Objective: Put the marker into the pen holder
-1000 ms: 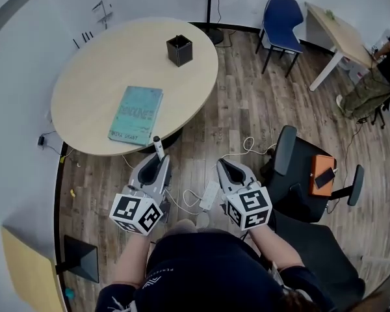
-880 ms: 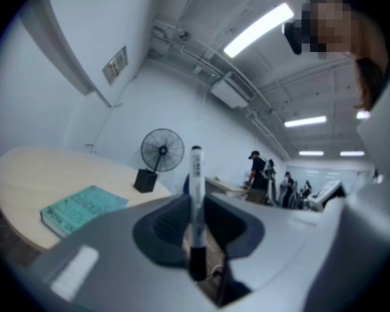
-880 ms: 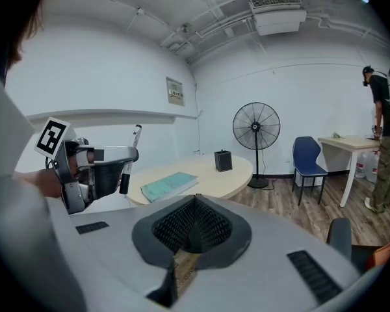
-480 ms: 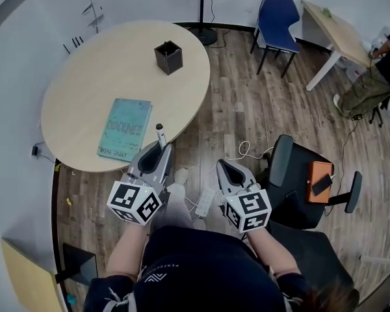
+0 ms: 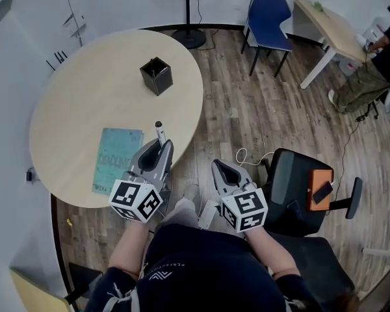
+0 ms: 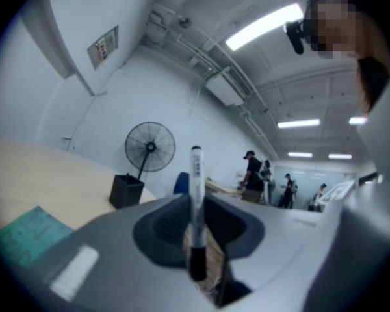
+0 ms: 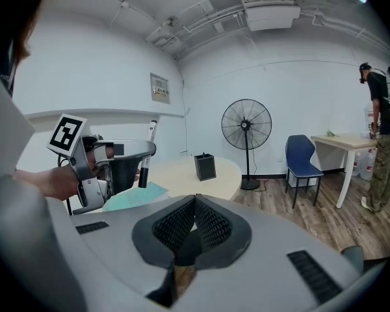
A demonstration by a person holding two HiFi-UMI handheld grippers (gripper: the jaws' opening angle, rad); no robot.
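Left tongs (image 5: 158, 145) pinch the upright marker (image 5: 160, 132), right tongs (image 5: 219, 168) sit pressed together, pen holder (image 5: 156, 76) at twelve o'clock of the marker.

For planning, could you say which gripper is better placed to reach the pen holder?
Left: the left gripper holds the marker and is nearer the pen holder; the right gripper is shut and empty.
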